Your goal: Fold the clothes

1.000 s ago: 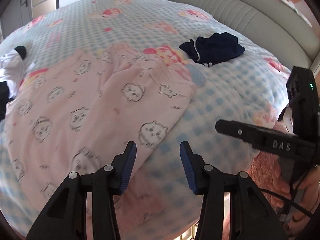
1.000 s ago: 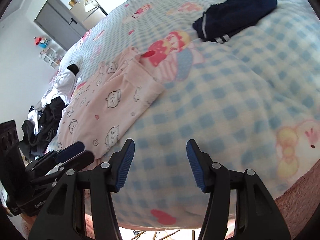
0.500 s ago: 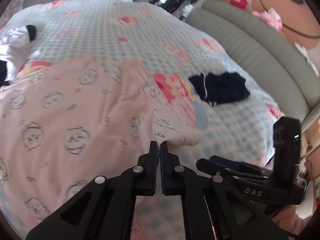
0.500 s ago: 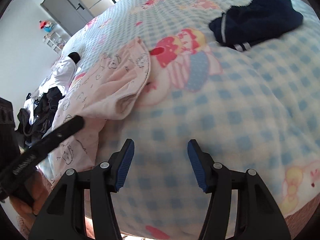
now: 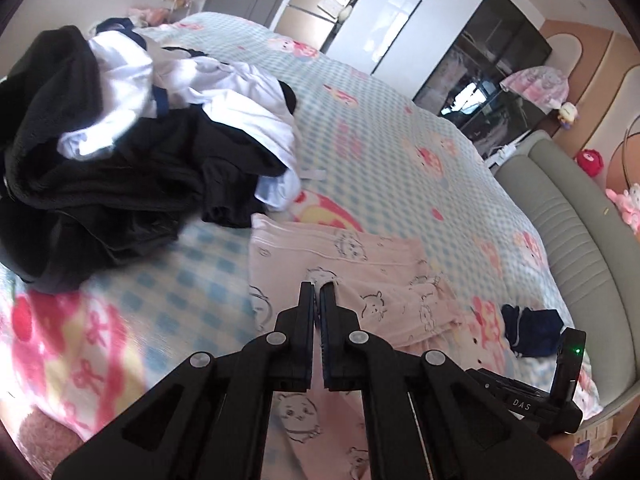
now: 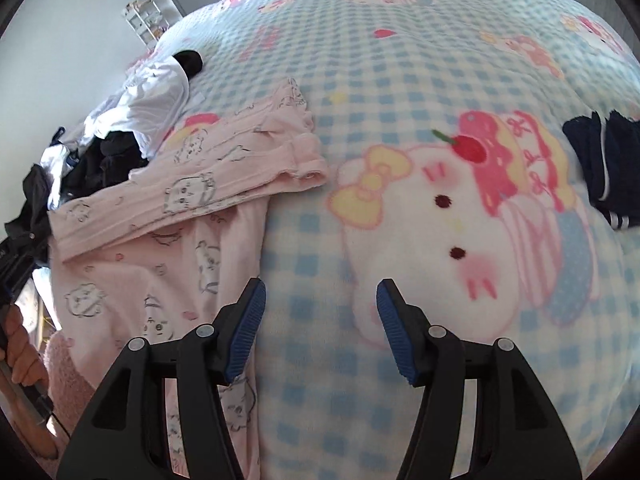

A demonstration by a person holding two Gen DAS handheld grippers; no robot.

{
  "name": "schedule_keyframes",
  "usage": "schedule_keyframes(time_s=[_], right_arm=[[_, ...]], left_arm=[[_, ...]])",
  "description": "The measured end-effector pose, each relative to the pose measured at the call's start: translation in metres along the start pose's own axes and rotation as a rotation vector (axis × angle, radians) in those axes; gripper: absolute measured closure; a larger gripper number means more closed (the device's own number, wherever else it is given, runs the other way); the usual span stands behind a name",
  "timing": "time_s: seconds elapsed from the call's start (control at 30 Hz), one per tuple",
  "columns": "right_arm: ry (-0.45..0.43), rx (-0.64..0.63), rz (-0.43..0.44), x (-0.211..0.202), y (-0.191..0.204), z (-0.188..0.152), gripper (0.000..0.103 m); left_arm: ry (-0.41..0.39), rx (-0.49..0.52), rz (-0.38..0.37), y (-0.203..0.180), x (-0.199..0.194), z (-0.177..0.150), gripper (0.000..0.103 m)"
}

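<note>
The left claw (image 5: 319, 286) is clenched on a pinch of the pink pyjama garment (image 5: 360, 276), angled down toward the bed (image 5: 400, 152), the cloth hanging under its fingers. The right claw (image 6: 320, 300) hangs released, tilted steeply down over the checked blanket (image 6: 400, 80), nothing between its blue pads (image 6: 249, 328). Just to its left the pink garment lies folded over on itself near the bed's edge. Further off sits a heap of black and white clothes (image 5: 120, 140), and a small navy garment (image 6: 604, 168) lies well apart to the right.
</note>
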State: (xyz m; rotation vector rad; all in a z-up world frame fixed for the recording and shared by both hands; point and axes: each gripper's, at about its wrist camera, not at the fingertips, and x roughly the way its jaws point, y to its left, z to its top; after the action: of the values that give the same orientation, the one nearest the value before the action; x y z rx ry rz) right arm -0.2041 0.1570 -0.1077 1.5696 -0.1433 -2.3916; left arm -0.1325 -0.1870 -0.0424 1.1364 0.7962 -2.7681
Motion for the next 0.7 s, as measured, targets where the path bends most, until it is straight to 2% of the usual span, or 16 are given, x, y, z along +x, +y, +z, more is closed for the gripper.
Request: schedule_keyframes(time_s=[0.1, 0.17, 0.2, 0.33, 0.4, 0.43, 0.5, 0.53, 0.6, 0.7], right_arm=[[0.015, 0.006, -0.041, 0.014, 0.003, 0.014, 0.044], [-0.002, -0.026, -0.035, 0.016, 0.010, 0.024, 0.044], [-0.008, -0.060, -0.031, 0.017, 0.016, 0.029, 0.044], [0.049, -0.230, -0.055, 0.035, 0.043, 0.043, 0.044], [0.093, -0.313, -0.066, 0.049, 0.055, 0.047, 0.044], [0.099, -0.326, -0.063, 0.053, 0.057, 0.051, 0.044], [0.078, -0.300, -0.038, 0.055, 0.055, 0.064, 0.044], [0.068, -0.287, -0.026, 0.056, 0.055, 0.070, 0.044], [0.048, -0.260, -0.002, 0.057, 0.053, 0.082, 0.044], [-0.061, -0.180, -0.023, 0.046, 0.045, 0.105, 0.044]], left_arm=[[0.005, -0.023, 0.048, 0.018, 0.010, 0.009, 0.100], [0.075, 0.001, 0.015, 0.025, 0.023, 0.012, 0.096], [0.112, 0.027, 0.009, 0.025, 0.029, 0.011, 0.095], [0.110, 0.210, 0.067, 0.009, 0.029, -0.003, 0.088], [0.110, 0.247, 0.030, 0.007, 0.027, -0.010, 0.081], [0.133, 0.251, 0.004, 0.006, 0.031, -0.013, 0.077], [0.196, 0.262, -0.037, 0.005, 0.041, -0.017, 0.077], [0.210, 0.275, -0.027, 0.004, 0.046, -0.016, 0.077], [0.210, 0.311, 0.040, 0.000, 0.057, -0.009, 0.077], [0.121, 0.249, 0.141, 0.010, 0.060, 0.021, 0.077]])
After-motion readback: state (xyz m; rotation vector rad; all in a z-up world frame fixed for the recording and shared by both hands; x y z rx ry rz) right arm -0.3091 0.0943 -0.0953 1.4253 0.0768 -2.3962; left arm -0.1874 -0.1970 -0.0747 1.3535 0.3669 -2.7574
